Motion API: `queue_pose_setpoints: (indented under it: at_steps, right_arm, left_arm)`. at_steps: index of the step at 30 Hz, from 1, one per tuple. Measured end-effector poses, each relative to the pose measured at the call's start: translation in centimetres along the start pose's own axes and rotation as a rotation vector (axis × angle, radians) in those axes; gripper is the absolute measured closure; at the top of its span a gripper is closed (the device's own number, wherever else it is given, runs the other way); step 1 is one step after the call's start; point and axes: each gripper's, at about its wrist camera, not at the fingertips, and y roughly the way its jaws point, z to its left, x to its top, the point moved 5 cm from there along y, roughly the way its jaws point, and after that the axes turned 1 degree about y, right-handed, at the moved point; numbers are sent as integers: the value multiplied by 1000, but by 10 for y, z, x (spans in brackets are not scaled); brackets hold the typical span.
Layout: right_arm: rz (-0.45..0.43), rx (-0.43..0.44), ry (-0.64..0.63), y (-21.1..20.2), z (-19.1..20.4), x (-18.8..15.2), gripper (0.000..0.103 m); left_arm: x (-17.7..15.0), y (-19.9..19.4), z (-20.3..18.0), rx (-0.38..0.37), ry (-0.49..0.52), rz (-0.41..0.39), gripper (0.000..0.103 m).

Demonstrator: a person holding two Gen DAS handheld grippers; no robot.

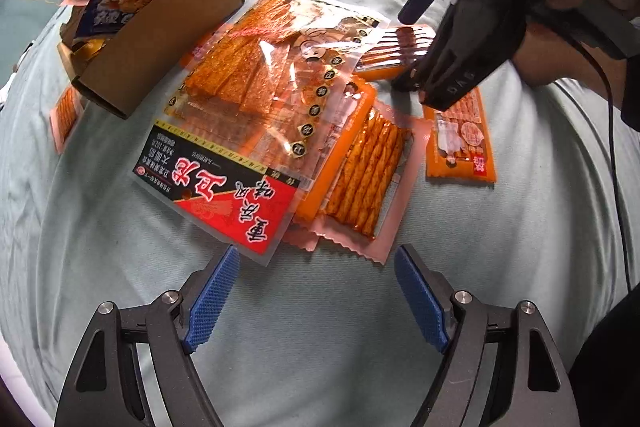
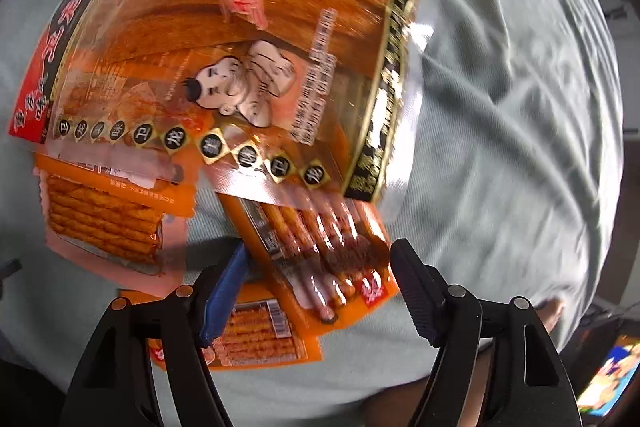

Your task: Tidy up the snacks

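In the left wrist view, the left claw [image 1: 316, 291] hangs with fingers apart at bottom centre over the sheet [image 1: 100, 227], just below the big packet [image 1: 248, 115], and a box [image 1: 160, 35] of snacks sits upper left. In the right wrist view, the right claw [image 2: 320, 291] stands apart around a small orange packet [image 2: 320, 251], not clamped.

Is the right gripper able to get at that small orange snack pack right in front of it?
Probably yes. The right gripper has its jaws open around the small orange pack, nothing lying between; only the pack's far end sits under the big clear bag.
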Motion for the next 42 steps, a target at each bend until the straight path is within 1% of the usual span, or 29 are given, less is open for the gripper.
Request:
queue_pose_setpoints:
  at_steps: [1, 2, 3, 4, 5, 6, 7, 8, 11, 14, 18, 22, 27, 29, 31, 32, 33, 34, 35, 37, 38, 39, 40, 42]
  right_arm:
    - [-3, 0, -11, 1, 1, 0, 31]
    - [-6, 20, -8, 2, 0, -1, 33]
    - [-2, 55, 10, 3, -1, -2, 35]
    - [8, 101, 39, 3, -5, -3, 40]
    - [22, 132, 59, 4, -9, -5, 46]
    - [30, 144, 58, 4, -11, -5, 52]
    - [29, 141, 41, 2, -12, -7, 66]
    - [27, 129, 24, -1, -12, -10, 74]
    - [35, 150, 14, -8, -15, -20, 86]
    - [16, 177, 38, -17, -23, -28, 92]
    - [9, 199, 83, -18, -38, -34, 93]
    - [26, 182, 105, -8, -46, -34, 93]
    - [36, 175, 124, -4, -46, -22, 93]
    - [39, 175, 124, -1, -50, -20, 93]
    - [39, 176, 125, 2, -53, -29, 93]
    - [37, 177, 124, -4, -55, -37, 93]
    - [35, 179, 125, -5, -53, -38, 93]
    - [32, 182, 127, -5, -54, -39, 93]
    - [31, 184, 129, -4, -52, -39, 93]
    - [26, 196, 135, -7, -55, -42, 93]
    - [21, 208, 138, -8, -57, -43, 93]
    - [14, 218, 142, -10, -59, -45, 93]
    - [12, 228, 143, -13, -64, -47, 93]
    - [21, 250, 151, -14, -66, -51, 93]
  left_arm:
    - [0, 1, 2, 1, -4, 4, 22]
    - [-1, 3, 4, 2, -9, 10, 22]
    - [-2, 5, 6, 4, -14, 15, 22]
    - [-1, 7, 8, 6, -18, 19, 22]
    - [-3, 7, 13, 6, -22, 20, 22]
    - [-3, 6, 13, 5, -24, 18, 22]
    - [-2, 5, 12, 3, -24, 14, 22]
    - [-2, 3, 11, 0, -22, 11, 22]
    - [1, 1, 7, -17, -6, -5, 22]
    - [2, 3, -2, -35, 18, 3, 22]
    - [3, 13, -14, -34, 51, 31, 22]
    - [8, 24, -30, -4, 91, 55, 22]
    - [17, 36, -42, 34, 120, 68, 23]
    - [23, 41, -44, 56, 124, 66, 29]
    - [32, 42, -45, 83, 120, 53, 45]
    - [35, 41, -46, 64, 123, 59, 54]
    - [37, 41, -47, 53, 123, 72, 60]
    - [39, 40, -47, 56, 123, 74, 64]
    - [40, 38, -46, 55, 122, 73, 65]
    - [44, 31, -46, 38, 123, 63, 69]
    - [41, 25, -45, 20, 122, 52, 70]
    - [39, 18, -46, -24, 126, 40, 99]
    - [37, 10, -34, -40, 129, 34, 103]
    - [38, -4, -30, -39, 133, 3, 103]
